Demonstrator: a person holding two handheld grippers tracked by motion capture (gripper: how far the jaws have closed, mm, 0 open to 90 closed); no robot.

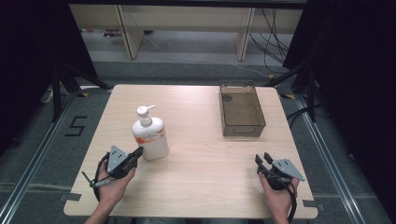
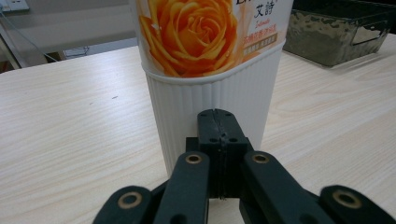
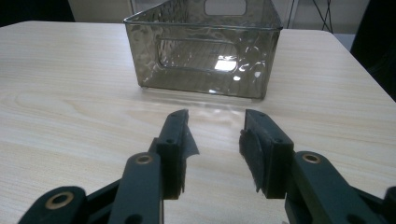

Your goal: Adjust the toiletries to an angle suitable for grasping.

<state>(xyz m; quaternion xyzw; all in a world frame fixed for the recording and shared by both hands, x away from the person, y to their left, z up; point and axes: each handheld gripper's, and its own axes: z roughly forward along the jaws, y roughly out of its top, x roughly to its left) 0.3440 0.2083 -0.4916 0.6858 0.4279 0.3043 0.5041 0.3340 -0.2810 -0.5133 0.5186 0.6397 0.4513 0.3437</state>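
Light wood-grain table (image 1: 201, 154) on a grey floor, dark curtains either side. Left of centre in the high view stands a white ribbed plastic pump bottle with an orange rose label (image 1: 149, 134), upright. The left gripper (image 1: 136, 154) sits right up against its base from the lower left, jaws clenched together with nothing between them, tips touching or almost touching the ribbed wall. Over at lower right, the right gripper (image 1: 262, 159) has its jaws parted and empty, pointing at the smoky clear plastic basket (image 1: 242, 112) in the upper right.
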